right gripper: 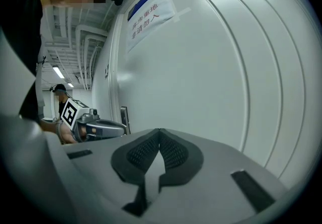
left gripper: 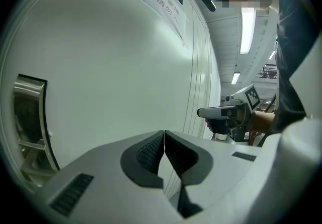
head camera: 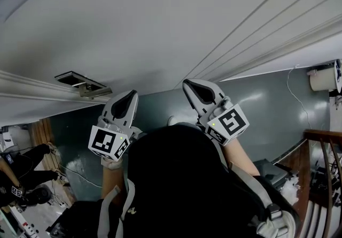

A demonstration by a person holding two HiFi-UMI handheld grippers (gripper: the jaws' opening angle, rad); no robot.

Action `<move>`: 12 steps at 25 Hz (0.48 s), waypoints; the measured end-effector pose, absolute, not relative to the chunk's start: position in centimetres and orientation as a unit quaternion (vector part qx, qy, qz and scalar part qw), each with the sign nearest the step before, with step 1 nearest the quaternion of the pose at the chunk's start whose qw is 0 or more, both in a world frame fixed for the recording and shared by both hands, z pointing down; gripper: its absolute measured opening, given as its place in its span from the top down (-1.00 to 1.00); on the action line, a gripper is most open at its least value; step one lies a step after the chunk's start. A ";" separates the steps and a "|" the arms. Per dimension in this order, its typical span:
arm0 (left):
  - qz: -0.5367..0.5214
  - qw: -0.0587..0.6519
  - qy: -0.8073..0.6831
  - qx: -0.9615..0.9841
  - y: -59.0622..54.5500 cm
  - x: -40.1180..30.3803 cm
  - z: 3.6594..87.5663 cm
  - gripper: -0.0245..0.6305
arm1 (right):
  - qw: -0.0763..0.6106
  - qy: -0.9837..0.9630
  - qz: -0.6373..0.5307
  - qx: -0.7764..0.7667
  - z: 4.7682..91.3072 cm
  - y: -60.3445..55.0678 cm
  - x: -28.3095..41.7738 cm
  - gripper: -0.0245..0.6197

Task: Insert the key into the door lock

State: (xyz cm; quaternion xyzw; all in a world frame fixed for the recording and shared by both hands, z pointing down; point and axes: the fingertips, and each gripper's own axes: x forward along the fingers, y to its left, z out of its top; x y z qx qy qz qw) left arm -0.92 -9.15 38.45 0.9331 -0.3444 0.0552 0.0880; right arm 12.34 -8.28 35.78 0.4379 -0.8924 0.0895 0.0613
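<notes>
Left gripper point(head camera: 128, 101) and right gripper point(head camera: 193, 88), side by side, point at a white door point(head camera: 160, 23). Each pair of jaws is pressed together with nothing between them. The metal lock fitting point(head camera: 83, 84) lies on the door near the left gripper, on its outer left side.

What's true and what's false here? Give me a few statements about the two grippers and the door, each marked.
1. The left gripper has its jaws together with nothing between them. True.
2. The right gripper holds a key. False: its jaws are together with nothing in them.
3. A paper sign is stuck on the door. True.
4. In the head view, the metal fitting on the door lies right of both grippers. False: it lies left of the left gripper.
</notes>
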 end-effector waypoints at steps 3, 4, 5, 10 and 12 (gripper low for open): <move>0.056 0.084 -0.343 0.934 -9.3 -0.9 38.0 0.89 | 0.061 -0.891 0.092 0.440 35.7 -8.4 12.4 0.88; 0.056 0.084 -0.342 0.934 -9.4 -0.9 38.0 0.89 | 0.061 -0.891 0.092 0.441 35.7 -8.5 12.4 0.88; 0.055 0.084 -0.342 0.934 -9.5 -1.0 37.9 0.89 | 0.060 -0.891 0.092 0.441 35.6 -8.5 12.4 0.88; 0.055 0.083 -0.341 0.935 -9.9 -1.1 37.6 0.89 | 0.059 -0.888 0.094 0.447 35.5 -8.7 12.5 0.88; 0.057 0.084 -0.339 0.935 -10.0 -1.1 37.7 0.89 | 0.065 -0.886 0.099 0.449 35.9 -8.8 12.4 0.88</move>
